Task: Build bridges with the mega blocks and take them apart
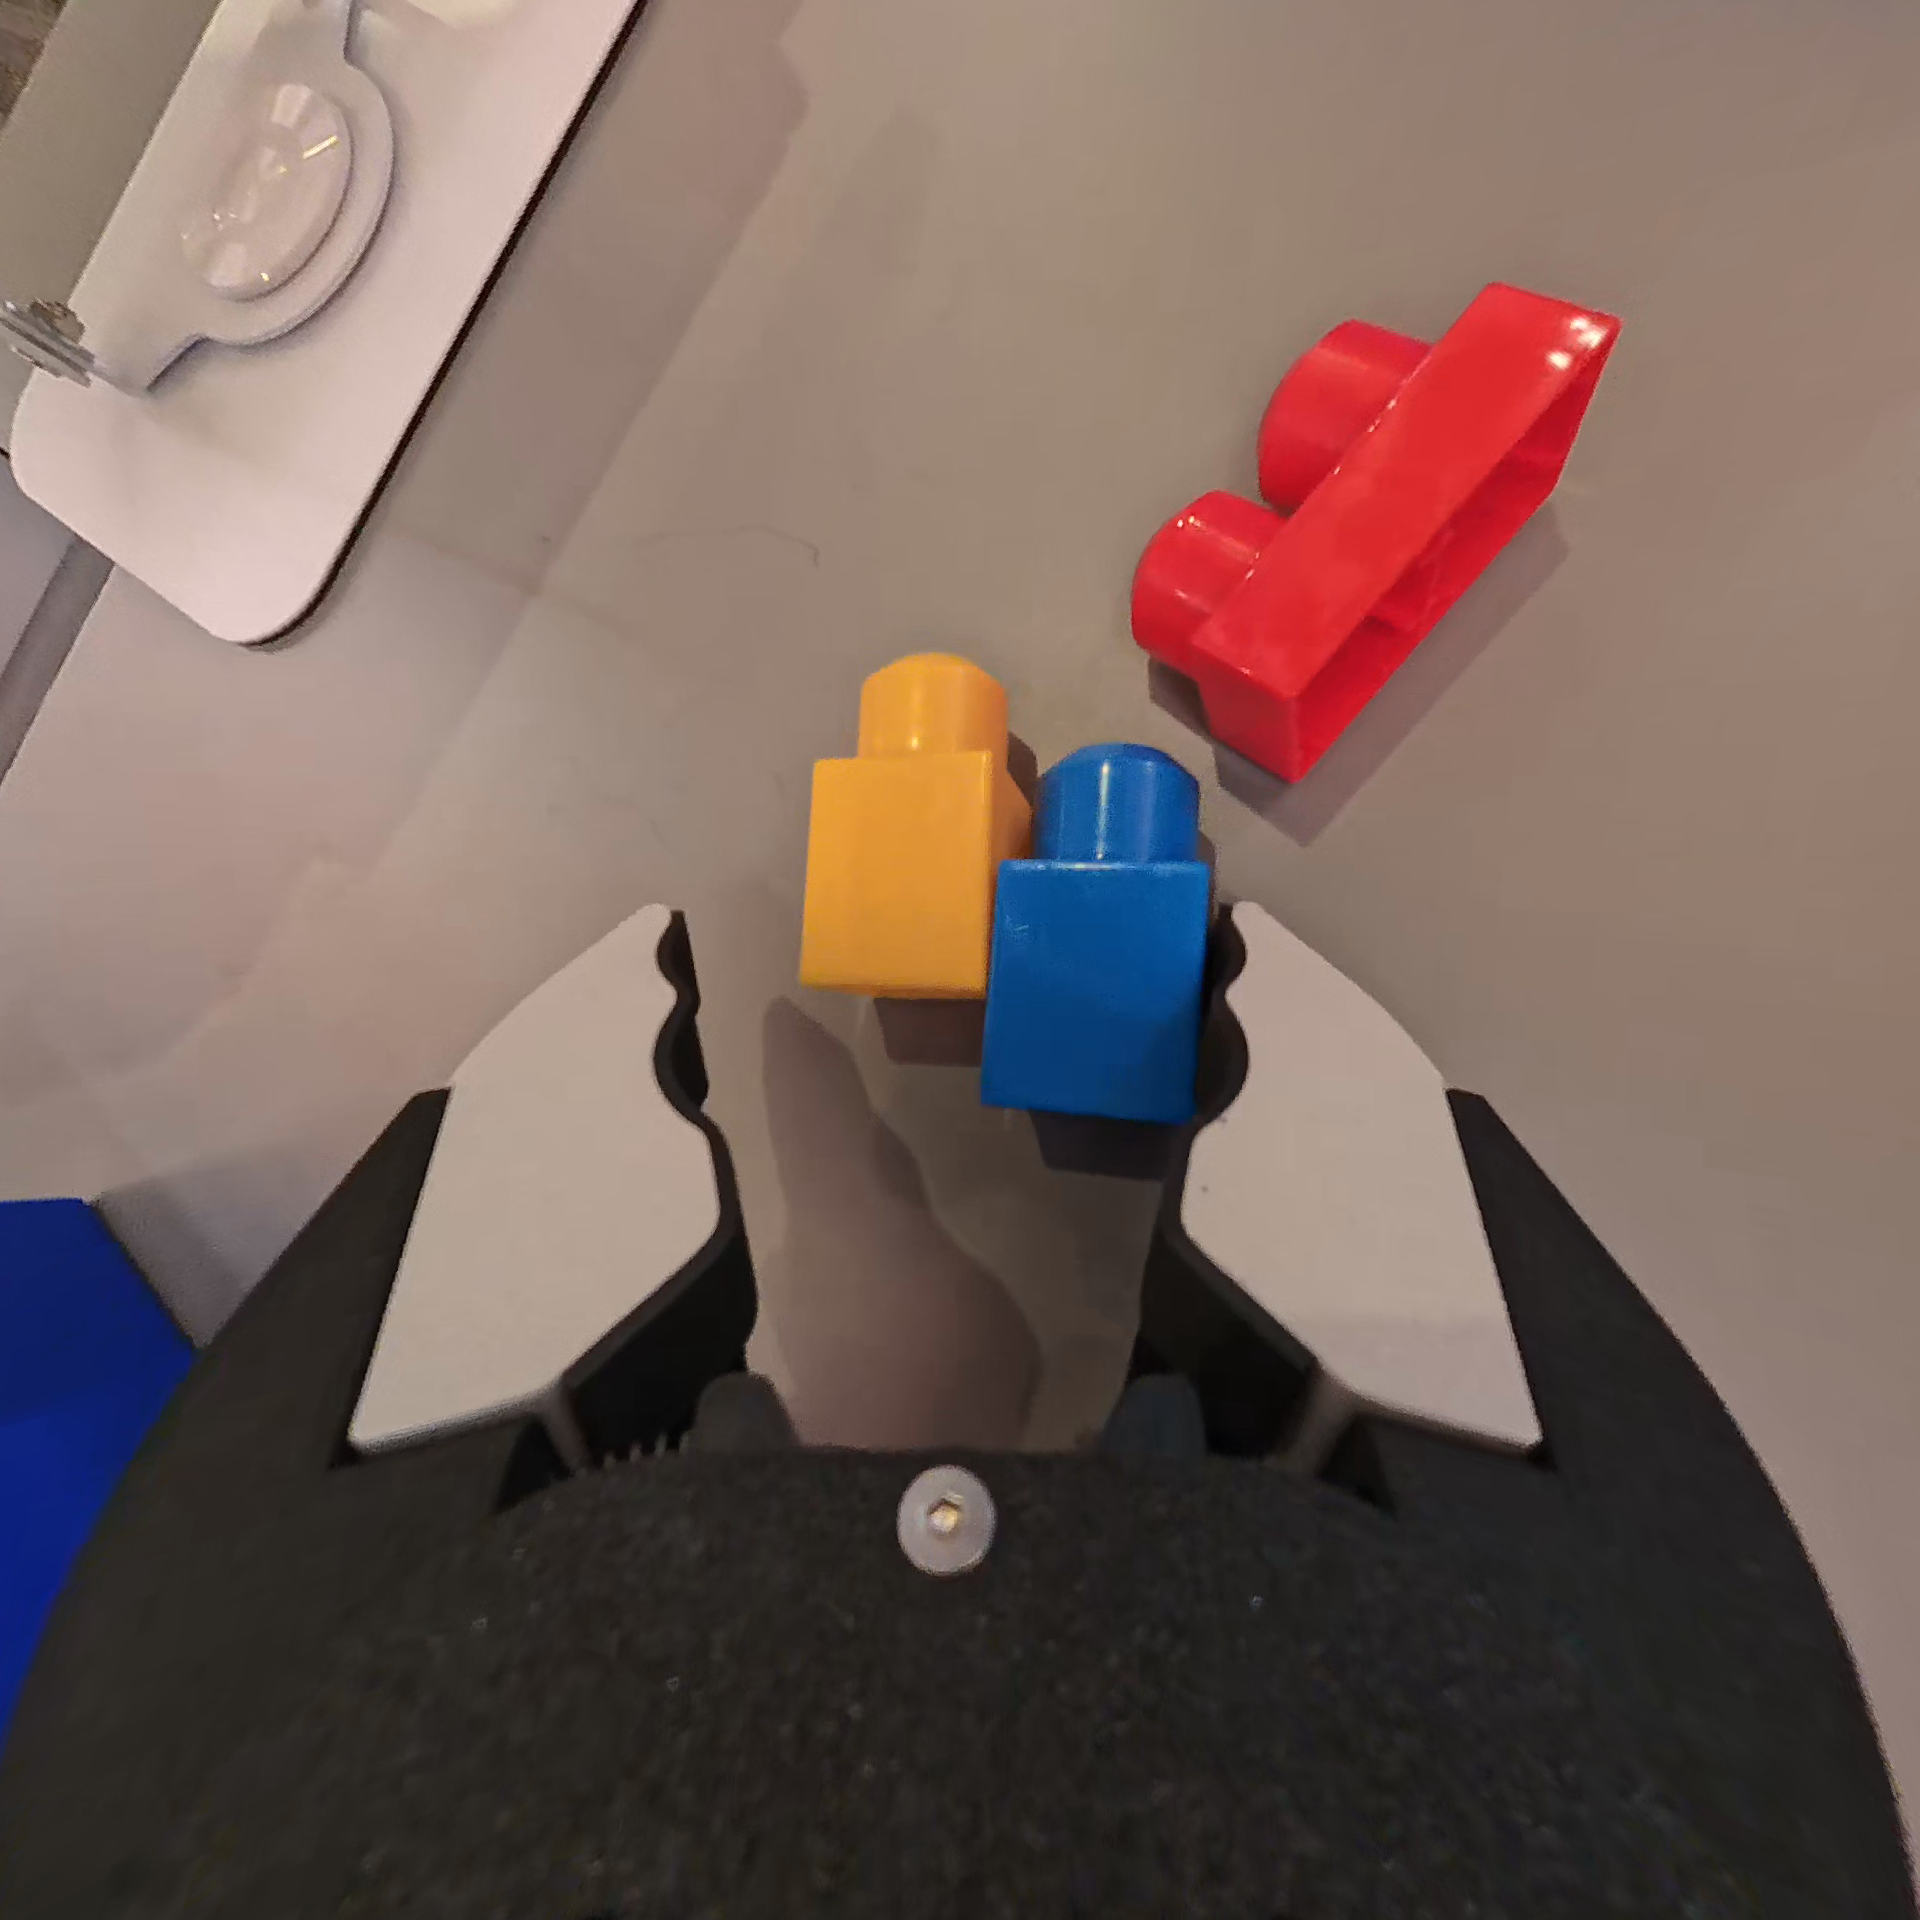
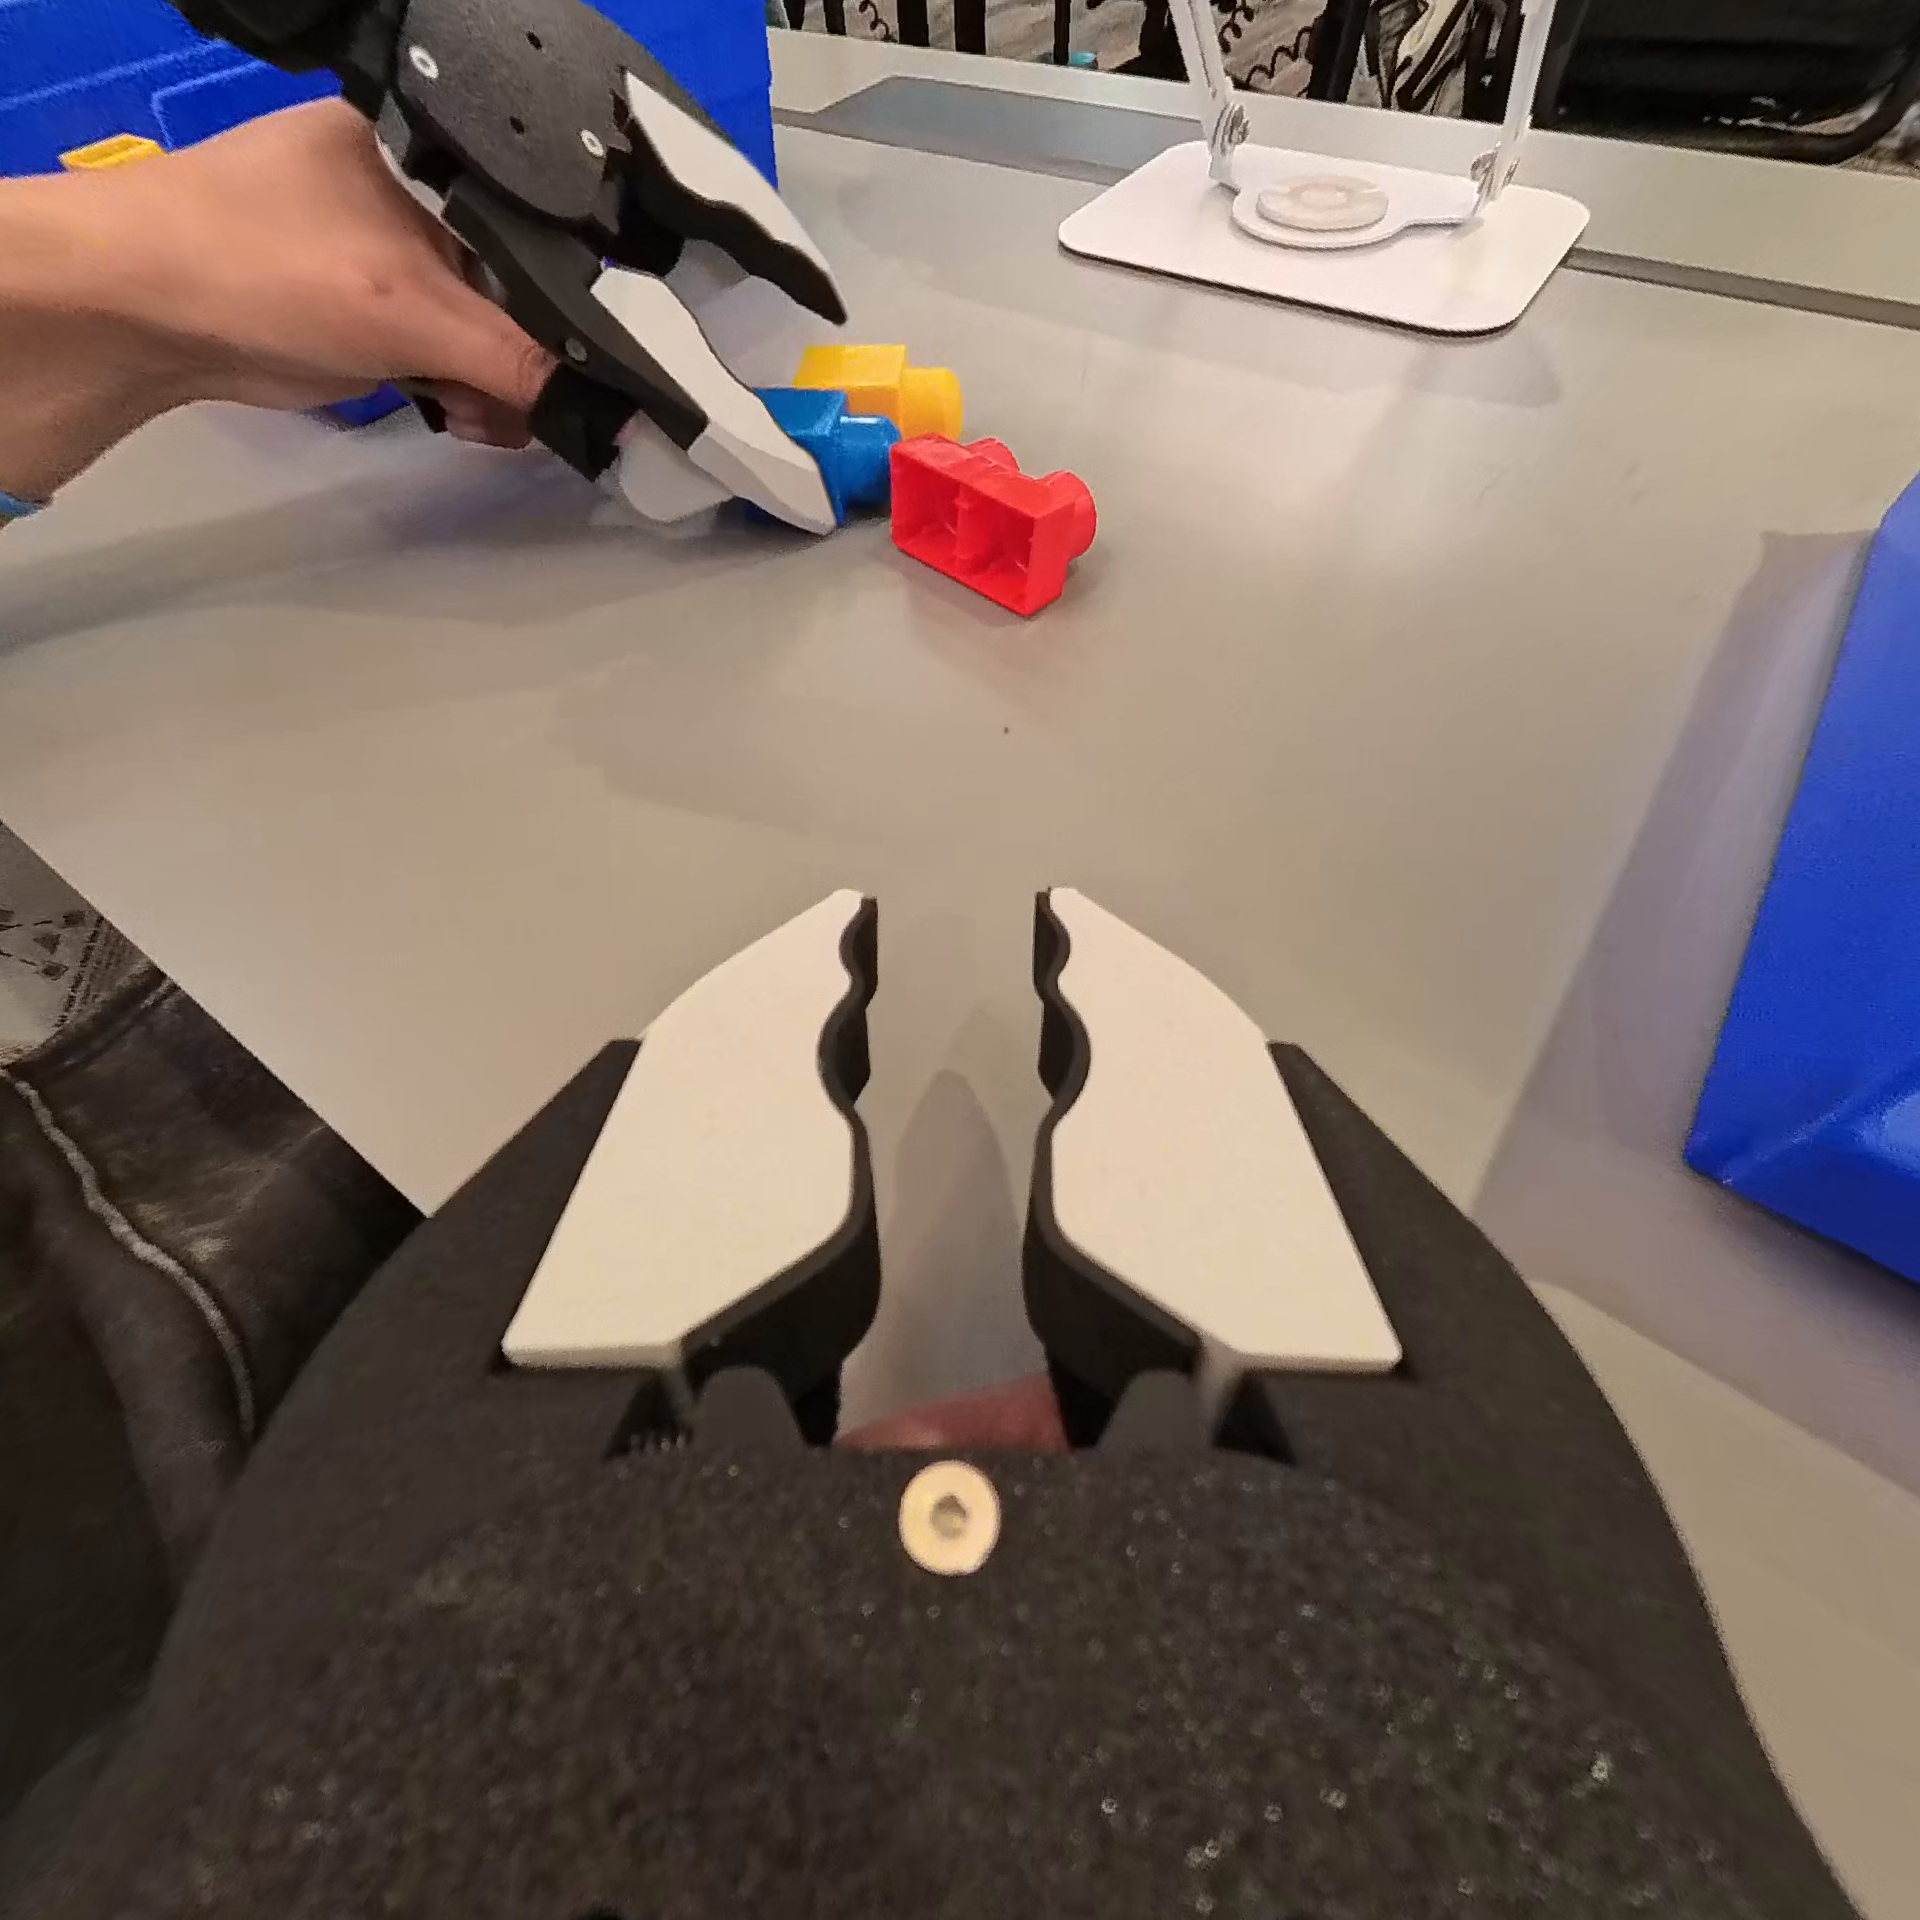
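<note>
Three mega blocks lie on their sides on the grey table (image 2: 1247, 727). A yellow one-stud block (image 1: 904, 873) touches a blue one-stud block (image 1: 1096, 987). A red two-stud block (image 1: 1371, 530) lies apart, ahead and to the right. My left gripper (image 1: 956, 935) is open wide and low over the table. The blue block rests against the inside of its right finger; the yellow block sits just past the fingertips. The right wrist view shows the same: left gripper (image 2: 826, 416), blue block (image 2: 857, 457), yellow block (image 2: 883, 379), red block (image 2: 987, 520). My right gripper (image 2: 956, 904) is empty with a narrow gap, near the table's front edge.
A white stand base (image 2: 1330, 249) sits at the back of the table; it also shows in the left wrist view (image 1: 239, 312). A blue bin (image 2: 1829, 935) stands at the right, another blue bin (image 2: 104, 94) at the back left. A hand (image 2: 260, 270) holds the left gripper.
</note>
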Demonstrator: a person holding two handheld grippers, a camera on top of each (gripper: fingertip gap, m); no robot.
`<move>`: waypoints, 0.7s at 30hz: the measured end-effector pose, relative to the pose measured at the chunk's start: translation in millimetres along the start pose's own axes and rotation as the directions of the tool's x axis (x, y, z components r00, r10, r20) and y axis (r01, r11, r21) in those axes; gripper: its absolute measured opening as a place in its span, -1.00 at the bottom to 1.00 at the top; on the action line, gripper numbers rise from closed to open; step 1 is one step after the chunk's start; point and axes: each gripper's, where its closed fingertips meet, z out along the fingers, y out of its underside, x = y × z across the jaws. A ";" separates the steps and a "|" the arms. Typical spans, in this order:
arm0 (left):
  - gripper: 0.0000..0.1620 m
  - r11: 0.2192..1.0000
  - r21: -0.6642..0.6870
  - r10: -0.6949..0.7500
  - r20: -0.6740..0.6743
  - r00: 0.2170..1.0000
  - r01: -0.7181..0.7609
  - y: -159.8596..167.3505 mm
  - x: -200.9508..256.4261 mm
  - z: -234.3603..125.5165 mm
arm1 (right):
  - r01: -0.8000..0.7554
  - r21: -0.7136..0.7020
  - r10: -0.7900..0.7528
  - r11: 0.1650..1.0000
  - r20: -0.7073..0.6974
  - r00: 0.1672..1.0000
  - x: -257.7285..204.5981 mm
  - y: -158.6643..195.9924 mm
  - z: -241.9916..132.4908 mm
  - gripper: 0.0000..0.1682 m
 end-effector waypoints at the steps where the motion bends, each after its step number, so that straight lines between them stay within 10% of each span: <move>1: 0.14 1.000 -0.004 0.001 0.000 1.000 -0.001 -0.5 0.0 0.4 | 0.002 -0.003 -0.002 1.000 -0.001 1.000 0.0 0.6 0.3 -0.66; 21: -0.02 0.998 -0.010 -0.056 -0.029 0.998 0.056 23.6 3.9 -32.2 | -0.018 -0.011 0.018 1.000 0.008 1.000 3.8 2.7 1.1 -0.66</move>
